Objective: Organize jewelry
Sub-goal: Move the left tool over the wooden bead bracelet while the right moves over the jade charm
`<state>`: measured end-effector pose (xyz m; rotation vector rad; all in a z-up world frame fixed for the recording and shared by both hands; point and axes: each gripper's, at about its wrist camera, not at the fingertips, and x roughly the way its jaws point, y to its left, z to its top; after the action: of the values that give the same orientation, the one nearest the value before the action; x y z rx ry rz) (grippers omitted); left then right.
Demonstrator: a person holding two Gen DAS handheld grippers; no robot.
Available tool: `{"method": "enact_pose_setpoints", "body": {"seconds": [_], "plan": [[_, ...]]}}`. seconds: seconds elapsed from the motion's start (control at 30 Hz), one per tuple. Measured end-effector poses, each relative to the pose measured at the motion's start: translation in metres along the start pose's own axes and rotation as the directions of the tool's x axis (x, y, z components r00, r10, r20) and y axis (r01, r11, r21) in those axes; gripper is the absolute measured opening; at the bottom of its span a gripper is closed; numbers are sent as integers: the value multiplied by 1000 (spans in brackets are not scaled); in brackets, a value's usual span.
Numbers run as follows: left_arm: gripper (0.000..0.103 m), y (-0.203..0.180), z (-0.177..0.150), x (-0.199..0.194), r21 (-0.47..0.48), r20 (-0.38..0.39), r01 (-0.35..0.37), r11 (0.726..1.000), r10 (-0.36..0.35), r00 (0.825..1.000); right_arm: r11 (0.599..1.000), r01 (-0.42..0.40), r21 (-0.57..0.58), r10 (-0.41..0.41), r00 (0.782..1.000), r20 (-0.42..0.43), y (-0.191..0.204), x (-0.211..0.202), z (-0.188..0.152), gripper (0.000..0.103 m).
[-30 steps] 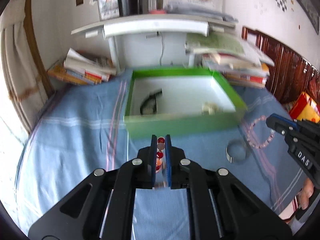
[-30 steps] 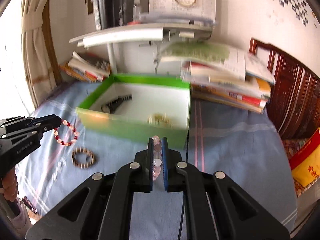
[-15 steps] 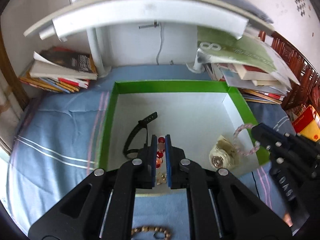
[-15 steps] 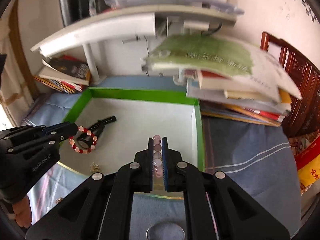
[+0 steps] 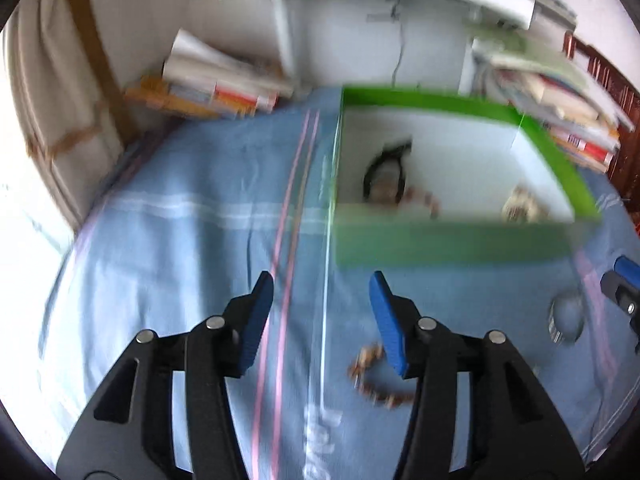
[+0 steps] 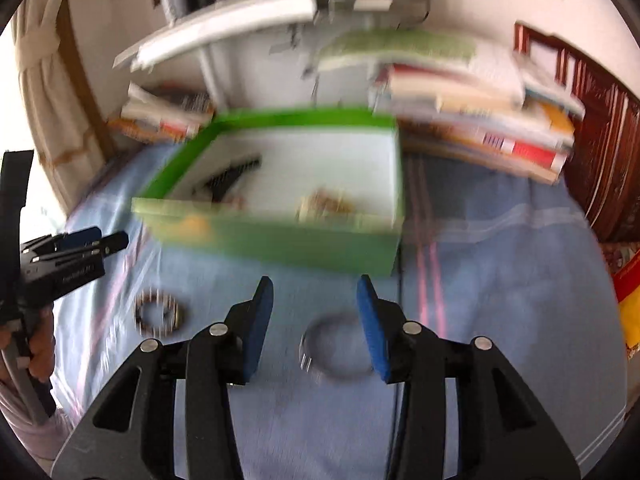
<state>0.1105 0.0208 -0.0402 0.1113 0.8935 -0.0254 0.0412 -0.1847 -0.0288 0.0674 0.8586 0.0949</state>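
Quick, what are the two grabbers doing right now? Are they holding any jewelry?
Left gripper: open, jaws just opened, nothing between them.
Right gripper: open, jaws just opened, holding nothing; a silver bangle lies on the cloth below.

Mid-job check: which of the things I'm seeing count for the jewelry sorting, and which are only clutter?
For the job:
- green box, already holding a watch and beaded pieces
- wooden bead bracelet on the blue cloth
- silver bangle on the cloth
- left gripper and right gripper, both open and empty

Lying about:
- book stacks
- white shelf
- curtain
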Motion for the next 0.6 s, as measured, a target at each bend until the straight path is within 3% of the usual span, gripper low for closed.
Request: {"method": "enact_pose_setpoints", "body": {"seconds": [0.2, 0.47, 0.6], "plan": [[52, -4, -40, 15, -1, -85, 2, 1000, -2, 996, 993, -81, -84, 75, 994, -73, 36, 15, -26, 43], [54, -9, -56, 14, -15, -91, 12, 1000, -13, 996, 990, -83, -111, 68, 989, -130, 55, 41, -35, 43], [53, -11, -64, 10, -27, -58, -8, 1000, 6, 998, 990, -54, -134, 39, 993, -111, 57, 40, -39, 27]]}}
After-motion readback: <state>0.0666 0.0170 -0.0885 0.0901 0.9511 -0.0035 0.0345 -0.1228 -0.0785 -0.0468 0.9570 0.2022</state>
